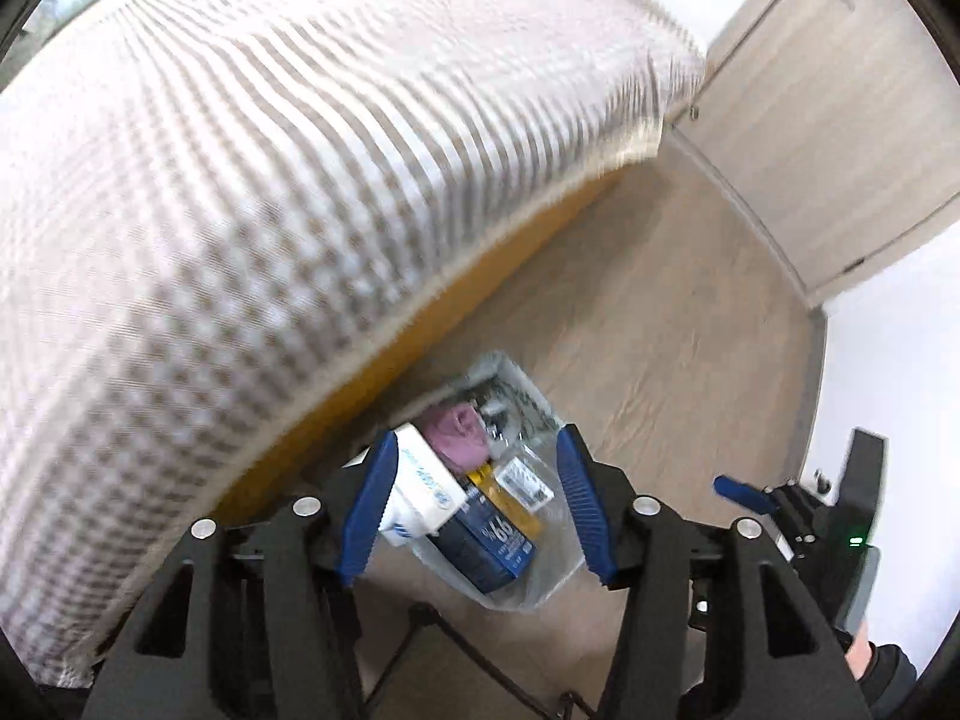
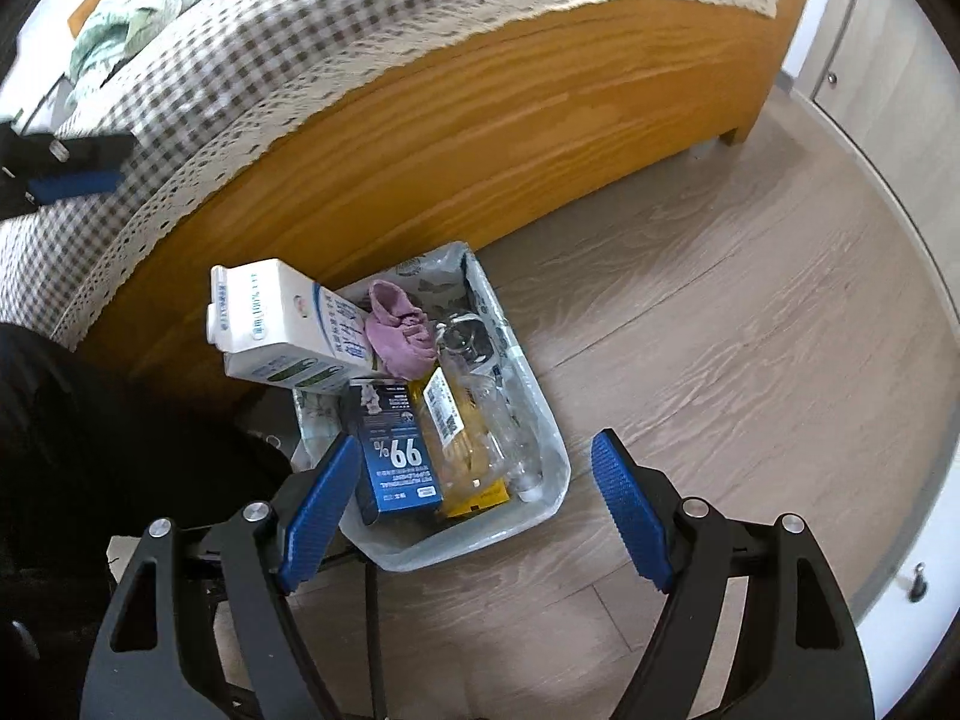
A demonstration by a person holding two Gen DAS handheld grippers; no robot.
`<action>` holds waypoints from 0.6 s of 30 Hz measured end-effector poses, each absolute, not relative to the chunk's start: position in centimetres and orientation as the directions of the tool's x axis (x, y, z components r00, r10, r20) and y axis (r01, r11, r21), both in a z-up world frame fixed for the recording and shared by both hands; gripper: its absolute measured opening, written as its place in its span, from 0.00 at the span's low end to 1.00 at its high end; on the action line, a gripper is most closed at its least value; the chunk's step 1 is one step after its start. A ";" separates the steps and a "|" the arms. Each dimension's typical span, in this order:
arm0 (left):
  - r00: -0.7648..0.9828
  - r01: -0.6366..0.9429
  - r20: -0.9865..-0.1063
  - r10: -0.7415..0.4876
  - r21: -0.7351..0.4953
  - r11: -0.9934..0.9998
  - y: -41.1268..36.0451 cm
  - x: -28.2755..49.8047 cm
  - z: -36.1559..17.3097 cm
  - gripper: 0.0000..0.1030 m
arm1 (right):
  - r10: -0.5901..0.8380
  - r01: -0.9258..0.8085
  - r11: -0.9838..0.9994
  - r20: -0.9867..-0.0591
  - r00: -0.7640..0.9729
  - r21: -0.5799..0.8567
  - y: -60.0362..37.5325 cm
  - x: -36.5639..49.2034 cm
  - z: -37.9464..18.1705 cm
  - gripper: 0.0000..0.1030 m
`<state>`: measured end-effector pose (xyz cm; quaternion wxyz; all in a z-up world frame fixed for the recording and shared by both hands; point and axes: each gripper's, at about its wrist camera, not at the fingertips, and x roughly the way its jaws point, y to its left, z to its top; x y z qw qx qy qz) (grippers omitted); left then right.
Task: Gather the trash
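- Bed (image 2: 468, 138), upper left in both views: orange wooden side panel, checked cover (image 1: 240, 180) with a lace hem hanging over the top edge. A rumpled green-patterned cloth (image 2: 120, 30) lies at the far end; blurred.
- Left gripper (image 1: 480, 510): blue-padded fingers (image 1: 375, 504) spread wide, nothing between them, held above the bin. In the right wrist view one of its blue pads (image 2: 75, 183) shows at the left edge, over the bed cover.
- Trash bin (image 2: 540, 516): pale, rectangular, lined with a clear plastic bag, standing on the wood-look floor (image 2: 720, 330) just beside the bed's side panel.
- Inside the bin, left to right:
- Milk carton (image 2: 282, 324), white with blue print, tilted, its top poking over the bin's left rim toward the bed.
- Dark blue box (image 2: 396, 450) marked "99%", lying near the left wall.
- Mauve crumpled cloth (image 2: 399, 330), toward the far end, touching the carton.
- Yellow packet (image 2: 462, 438) with a white barcode label, beside the blue box.
- Clear plastic bottle (image 2: 510, 420), along the right wall.
- Right gripper (image 2: 474, 510): jaws wide apart, gripping nothing, poised over the bin's near end. Seen from the left wrist camera at the right edge (image 1: 744, 492), one blue pad and a green light visible.
- Door (image 1: 840, 120), pale wood, far right beyond the bed.
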<state>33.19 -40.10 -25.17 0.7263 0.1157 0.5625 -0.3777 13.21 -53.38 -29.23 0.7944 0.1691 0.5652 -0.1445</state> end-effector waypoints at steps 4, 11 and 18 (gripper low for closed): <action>0.206 0.642 -0.854 -0.479 -0.251 0.725 -35.0 34.3 -20.5 0.66 | -0.070 0.390 0.917 -0.931 0.357 0.081 -51.8 15.2 -26.8 0.74; 0.476 0.527 -0.758 -0.447 -0.161 0.834 -23.7 37.0 -13.2 0.75 | -0.069 0.252 0.965 -0.868 0.491 0.066 -46.7 22.2 -20.7 0.74; 0.679 0.339 -0.662 -0.317 -0.101 0.935 -11.1 39.8 -6.8 0.81 | -0.017 0.080 0.996 -0.748 0.664 0.048 -39.0 30.2 -11.4 0.74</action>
